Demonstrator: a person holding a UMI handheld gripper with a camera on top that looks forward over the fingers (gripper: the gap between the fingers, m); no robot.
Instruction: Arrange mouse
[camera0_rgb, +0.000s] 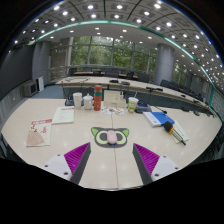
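A green and grey mouse mat with a cartoon face (111, 136) lies on the pale table (40, 150), just ahead of my fingers. A pale pink mouse (112, 134) rests on the mat's middle. My gripper (111, 159) hovers above the table in front of the mat, open, with only bare table between the two magenta pads (76, 155). Mouse and mat lie beyond the fingertips and touch neither finger.
Behind the mat stand a white cup (78, 99), a red can (88, 102), a bottle (98, 96) and a green cup (132, 104). Papers (40, 131) lie to the left, a blue book with pens (162, 120) to the right. More desks and windows stand far back.
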